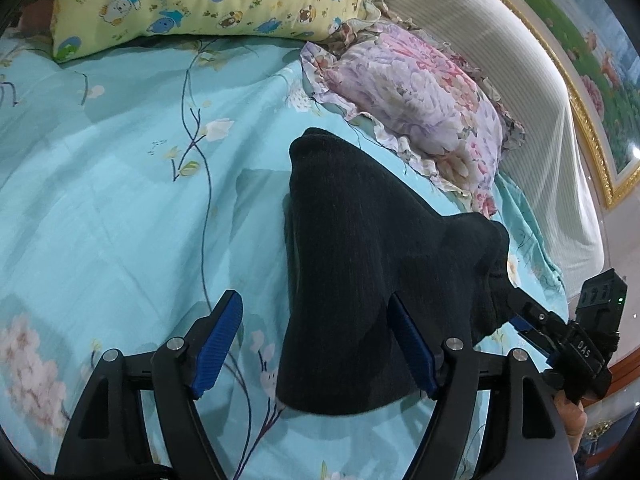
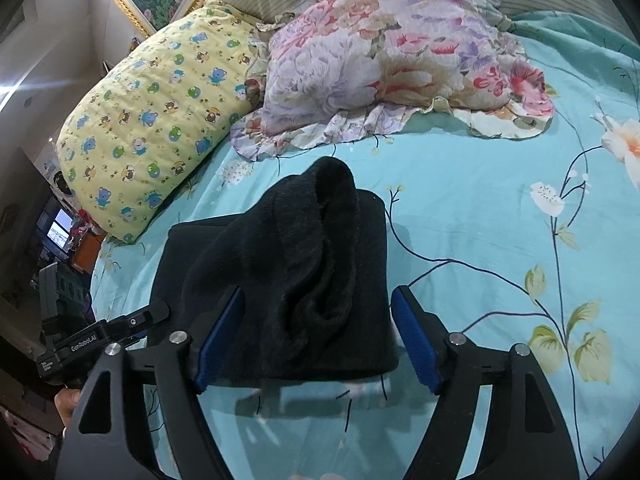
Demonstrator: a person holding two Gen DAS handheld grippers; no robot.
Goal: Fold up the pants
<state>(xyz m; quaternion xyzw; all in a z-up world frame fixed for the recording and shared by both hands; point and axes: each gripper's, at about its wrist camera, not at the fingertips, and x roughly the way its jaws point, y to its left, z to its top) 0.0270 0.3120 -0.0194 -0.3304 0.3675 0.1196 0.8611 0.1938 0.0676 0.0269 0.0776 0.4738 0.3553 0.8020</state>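
Both tongs stand open. The left tongs [image 1: 316, 344] straddle the near edge of the black pants [image 1: 360, 272], which lie folded in a thick bundle on the turquoise floral bedsheet [image 1: 120, 200]. The right tongs [image 2: 318, 340] frame the same bundle; whether their blue pads [image 2: 416, 344] touch the cloth is unclear. Beyond lie a floral pillow [image 2: 392, 60] and a yellow bear-print pillow [image 2: 160, 120].
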